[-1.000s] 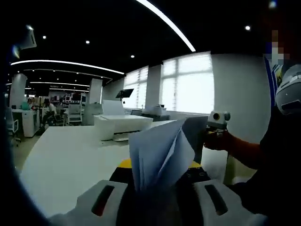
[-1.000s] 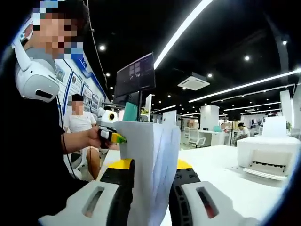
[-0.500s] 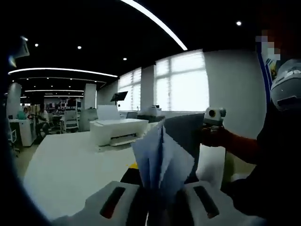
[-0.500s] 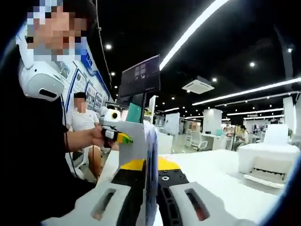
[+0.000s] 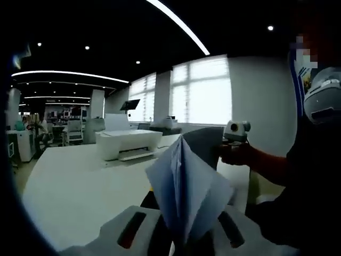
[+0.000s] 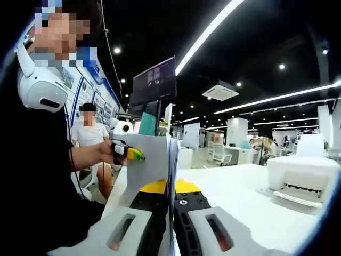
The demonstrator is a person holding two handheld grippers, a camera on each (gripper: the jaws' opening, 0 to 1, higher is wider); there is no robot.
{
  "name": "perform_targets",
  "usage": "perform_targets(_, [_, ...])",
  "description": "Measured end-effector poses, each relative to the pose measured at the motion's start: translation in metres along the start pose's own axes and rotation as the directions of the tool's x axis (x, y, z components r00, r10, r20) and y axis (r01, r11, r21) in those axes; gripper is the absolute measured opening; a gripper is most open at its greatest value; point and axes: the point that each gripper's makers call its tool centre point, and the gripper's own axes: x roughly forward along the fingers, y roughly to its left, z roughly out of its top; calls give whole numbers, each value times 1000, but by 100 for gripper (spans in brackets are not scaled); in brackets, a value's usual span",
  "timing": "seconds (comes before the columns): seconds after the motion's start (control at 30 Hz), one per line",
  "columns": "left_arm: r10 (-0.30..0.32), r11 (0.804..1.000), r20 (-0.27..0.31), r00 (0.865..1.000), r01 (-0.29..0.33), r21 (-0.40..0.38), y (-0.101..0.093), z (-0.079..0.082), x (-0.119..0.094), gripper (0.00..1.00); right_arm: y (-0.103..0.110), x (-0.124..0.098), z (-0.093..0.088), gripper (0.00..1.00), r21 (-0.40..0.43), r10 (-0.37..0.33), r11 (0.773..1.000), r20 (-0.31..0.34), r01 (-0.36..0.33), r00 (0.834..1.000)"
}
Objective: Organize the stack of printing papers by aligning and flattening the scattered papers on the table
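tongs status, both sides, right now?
Left tongs: closed on the paper stack, sheets fanned out.
Right tongs: closed on the same paper stack, held upright on edge.

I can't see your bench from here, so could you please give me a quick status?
Left gripper and right gripper both shut on paper stack. Stack held upright above white table, sheets fanned. Printer behind, apart.

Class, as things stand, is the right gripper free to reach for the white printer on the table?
Probably not: the right gripper is shut on the paper stack, which the left gripper also holds. The printer sits apart, across bare table.
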Motion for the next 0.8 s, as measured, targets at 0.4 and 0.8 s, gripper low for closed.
perform_targets(0.4, [-28,999,-1,1000,28,42,-6,0,1,7,-6,-9,-1,19,-12,27,1000,-99,-28,995])
perform_targets(0.8, [-75,994,1,997,75,78,-15,0,4,7,-22,-19,38,25,-186,105,963,-397,-192,912])
